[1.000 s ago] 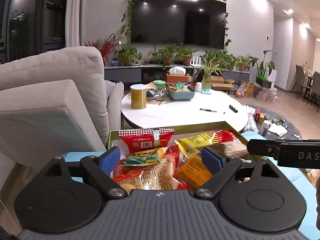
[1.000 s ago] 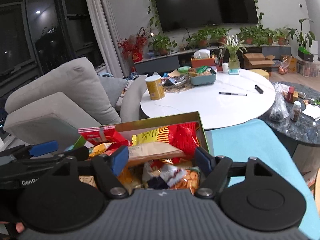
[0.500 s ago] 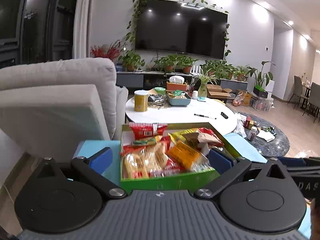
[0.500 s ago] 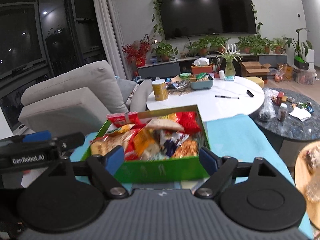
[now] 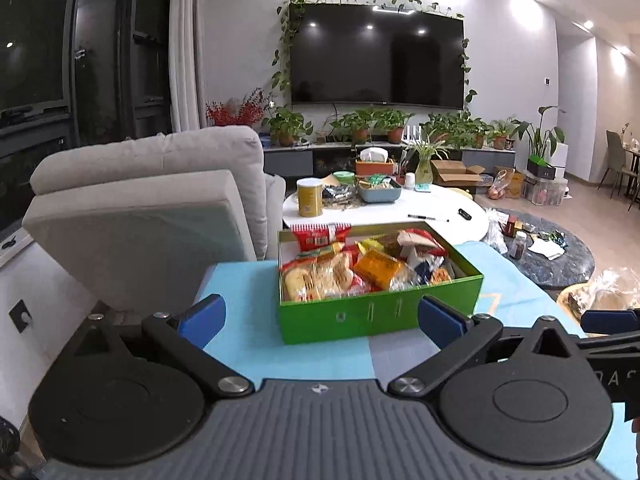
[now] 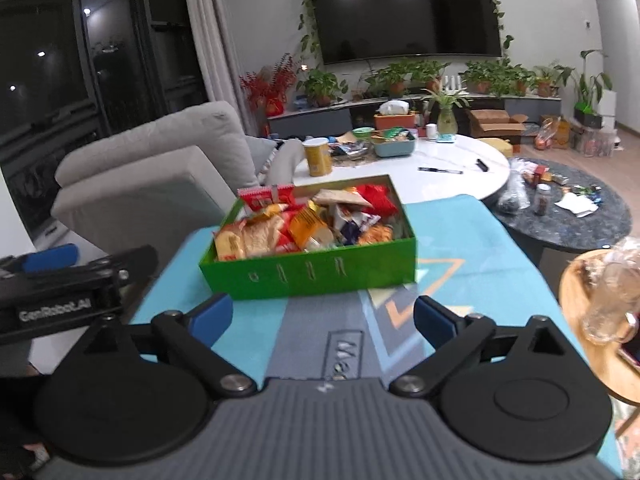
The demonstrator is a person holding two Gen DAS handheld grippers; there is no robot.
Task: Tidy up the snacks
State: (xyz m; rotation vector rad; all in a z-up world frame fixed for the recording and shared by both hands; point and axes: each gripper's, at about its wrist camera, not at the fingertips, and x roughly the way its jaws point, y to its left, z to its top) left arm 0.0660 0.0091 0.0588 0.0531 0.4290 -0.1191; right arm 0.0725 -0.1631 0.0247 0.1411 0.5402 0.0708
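In the left wrist view, the left gripper (image 5: 320, 318) is hovering over a light-blue patterned mat (image 5: 244, 320), its blue-padded fingers (image 5: 202, 314) spread wide and grasping nothing. Just beyond the fingertips, a bright green rectangular cardboard box (image 5: 380, 312) is sitting on the mat, packed with crinkled snack packets (image 5: 360, 266) in red, yellow and orange. A red packet with a white zigzag top edge (image 5: 320, 236) is standing upright against the box's far wall. Behind the box, a round white table (image 5: 440, 208) is carrying a yellow cylindrical tin (image 5: 309, 197) and a grey-blue tray (image 5: 379, 191). A pale grey cushioned sofa (image 5: 152, 200) is filling the left side, and a large dark wall television (image 5: 376, 54) is hanging on the far wall. The right gripper is showing only as black parts at the right edge.

In the right wrist view, the right gripper (image 6: 322, 316) is likewise hanging above the mat (image 6: 460, 240), its blue pads (image 6: 212, 314) parted and gripping nothing. The green box (image 6: 312, 274) is lying ahead of it, near the mat's middle, apart from both fingers. Part of the left gripper (image 6: 60, 280) is entering from the left edge, beside the box and not touching it. At the right edge, a round wooden tray (image 6: 572, 300) is holding something wrapped in clear crumpled plastic (image 6: 608, 300), too blurred to identify.
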